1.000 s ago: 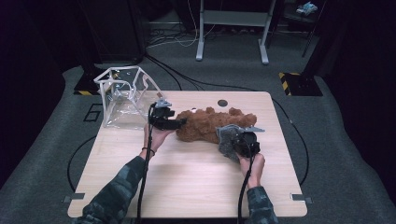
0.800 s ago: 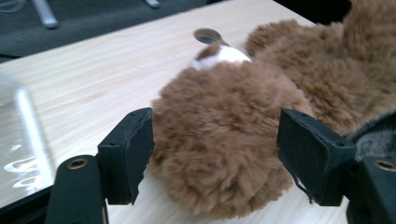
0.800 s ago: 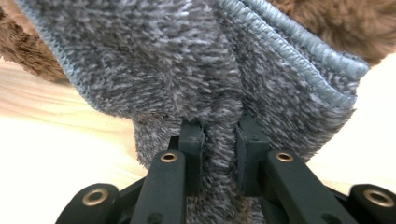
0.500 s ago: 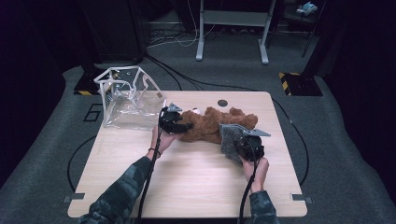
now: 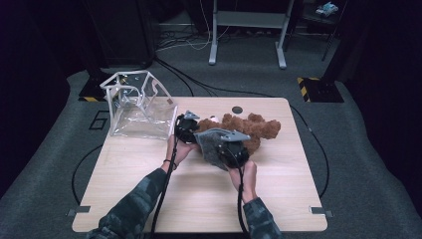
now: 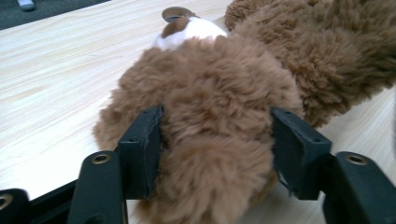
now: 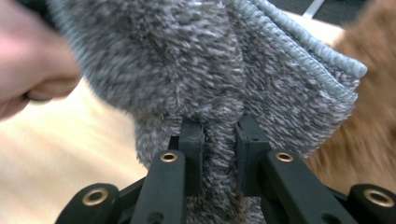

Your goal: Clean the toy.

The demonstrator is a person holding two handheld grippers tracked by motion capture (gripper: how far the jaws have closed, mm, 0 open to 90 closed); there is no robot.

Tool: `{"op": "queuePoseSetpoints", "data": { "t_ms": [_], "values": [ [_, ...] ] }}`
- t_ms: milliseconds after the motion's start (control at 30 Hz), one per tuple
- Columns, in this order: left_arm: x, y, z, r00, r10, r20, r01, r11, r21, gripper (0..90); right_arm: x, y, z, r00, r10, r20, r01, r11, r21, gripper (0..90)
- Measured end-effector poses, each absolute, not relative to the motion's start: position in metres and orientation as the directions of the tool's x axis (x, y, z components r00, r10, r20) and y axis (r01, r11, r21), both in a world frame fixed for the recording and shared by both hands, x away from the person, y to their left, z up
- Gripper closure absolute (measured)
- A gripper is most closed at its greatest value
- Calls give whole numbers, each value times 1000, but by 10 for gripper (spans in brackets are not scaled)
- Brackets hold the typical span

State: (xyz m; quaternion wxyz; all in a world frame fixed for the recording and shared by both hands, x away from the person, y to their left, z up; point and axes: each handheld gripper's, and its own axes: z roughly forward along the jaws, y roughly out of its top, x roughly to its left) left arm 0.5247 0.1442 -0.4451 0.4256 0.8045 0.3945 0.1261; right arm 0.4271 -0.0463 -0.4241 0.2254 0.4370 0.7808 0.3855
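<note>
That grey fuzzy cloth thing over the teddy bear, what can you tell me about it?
The grey cloth looks like a soft knitted fleece piece, mottled grey and white, with a ribbed bluish hem along one edge. The right gripper pinches a fold of it between its shut jaws and holds it up off the table, draped beside the brown teddy bear.

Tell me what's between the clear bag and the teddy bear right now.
The left gripper and its hand, in the high view, between clear bag and teddy bear.

A light wooden worktop (image 5: pixel 149 199) carries a clear plastic box with a white frame (image 5: pixel 139 107) near its far left corner. A small dark round disc (image 5: pixel 237 109) lies at its far edge. Grey carpet (image 5: pixel 368 164) surrounds it.
</note>
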Motion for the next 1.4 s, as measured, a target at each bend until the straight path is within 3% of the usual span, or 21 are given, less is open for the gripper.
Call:
{"op": "queuePoseSetpoints", "data": {
  "t_ms": [233,567,867,1100,1400],
  "values": [
    [526,175,-447,625,765,-153,542,-284,791,285,460,-50,-412,-424,904,-54,530,296,795,758],
    [527,189,-449,612,779,-139,543,-286,789,269,458,-101,-392,-303,952,-42,523,203,828,758],
    [529,205,-448,580,802,-143,556,-261,789,268,458,-59,-380,-399,915,-64,482,269,834,756],
    [533,201,-453,577,802,-155,568,-258,782,268,482,-22,-405,-446,895,-21,541,288,791,755],
    [535,204,-457,566,811,-150,571,-254,781,269,474,-11,-440,-499,867,-7,576,337,745,755]
  ]
}}
